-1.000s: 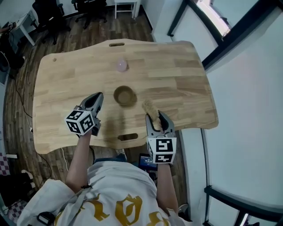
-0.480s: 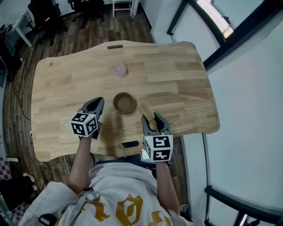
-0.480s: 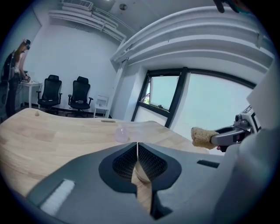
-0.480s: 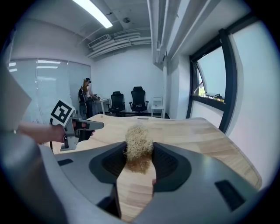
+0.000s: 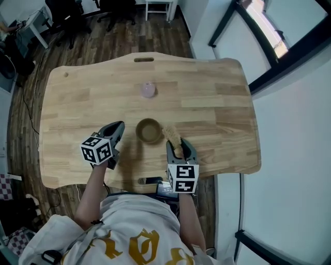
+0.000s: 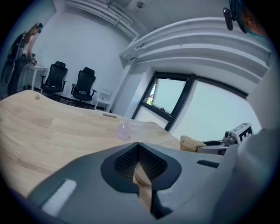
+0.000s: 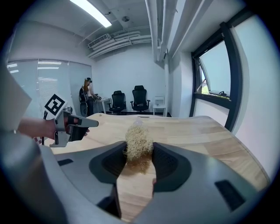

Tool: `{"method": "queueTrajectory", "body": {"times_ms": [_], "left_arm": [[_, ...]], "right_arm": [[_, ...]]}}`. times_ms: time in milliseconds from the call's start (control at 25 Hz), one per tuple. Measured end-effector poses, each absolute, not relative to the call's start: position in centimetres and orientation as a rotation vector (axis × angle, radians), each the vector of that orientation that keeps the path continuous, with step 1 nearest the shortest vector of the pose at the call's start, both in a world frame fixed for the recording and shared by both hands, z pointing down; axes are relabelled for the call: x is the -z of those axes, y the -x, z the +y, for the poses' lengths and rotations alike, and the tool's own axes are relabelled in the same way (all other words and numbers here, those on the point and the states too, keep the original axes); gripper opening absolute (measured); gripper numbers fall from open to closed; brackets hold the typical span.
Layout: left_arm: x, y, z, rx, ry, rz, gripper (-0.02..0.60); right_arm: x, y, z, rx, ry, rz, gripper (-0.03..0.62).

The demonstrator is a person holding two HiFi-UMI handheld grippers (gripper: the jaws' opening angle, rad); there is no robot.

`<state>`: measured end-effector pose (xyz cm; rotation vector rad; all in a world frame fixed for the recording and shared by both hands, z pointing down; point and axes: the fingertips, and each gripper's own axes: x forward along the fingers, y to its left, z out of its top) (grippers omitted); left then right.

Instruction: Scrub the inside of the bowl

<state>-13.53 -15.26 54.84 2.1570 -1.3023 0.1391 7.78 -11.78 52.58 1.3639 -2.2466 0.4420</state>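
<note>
Tan scrubber (image 5: 171, 133), clamped in the right gripper (image 5: 177, 143), is brought closer, just beside the bowl (image 5: 149, 131). Left gripper (image 5: 118, 127) is closed on nothing. Scrubbing is not yet begun.

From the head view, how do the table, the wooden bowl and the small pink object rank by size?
1. table
2. wooden bowl
3. small pink object, though it lies farther from the camera, so that gap is less sure.

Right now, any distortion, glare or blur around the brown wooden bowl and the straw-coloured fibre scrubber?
Head view: sharp, evenly lit, the round brown wooden bowl undistorted. Right gripper view: heavy fisheye, dark corners, straw-coloured fibre scrubber crisp, ceiling strip light glaring. Left gripper view: same fisheye.
</note>
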Motion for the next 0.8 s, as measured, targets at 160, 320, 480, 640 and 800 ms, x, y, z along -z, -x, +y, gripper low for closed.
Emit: {"method": "queueTrajectory", "body": {"times_ms": [160, 320, 480, 640, 800], "left_arm": [[-56.8, 12.8, -15.2, -0.189, -2.11, -1.234, -0.006], [-58.8, 11.5, -15.4, -0.268, -2.086, -1.186, -0.006], [-60.3, 10.8, -15.4, -0.325, -2.054, -1.134, 0.052], [-61.6, 10.4, -15.5, -0.349, -2.017, -1.093, 0.072], [-62.9, 10.4, -16.0, -0.383, -1.987, -1.057, 0.074]], "right_arm": [[-53.6, -7.3, -12.0, -0.456, -1.321, -2.251, 0.164], [-54.4, -7.4, -12.6, -0.47, -1.299, -2.237, 0.164], [-55.4, -7.1, -12.8, -0.488, -1.264, -2.228, 0.164], [-56.4, -6.9, -12.9, -0.507, -1.235, -2.227, 0.164], [-57.2, -6.3, -12.7, -0.53, -1.203, -2.232, 0.164]]}}
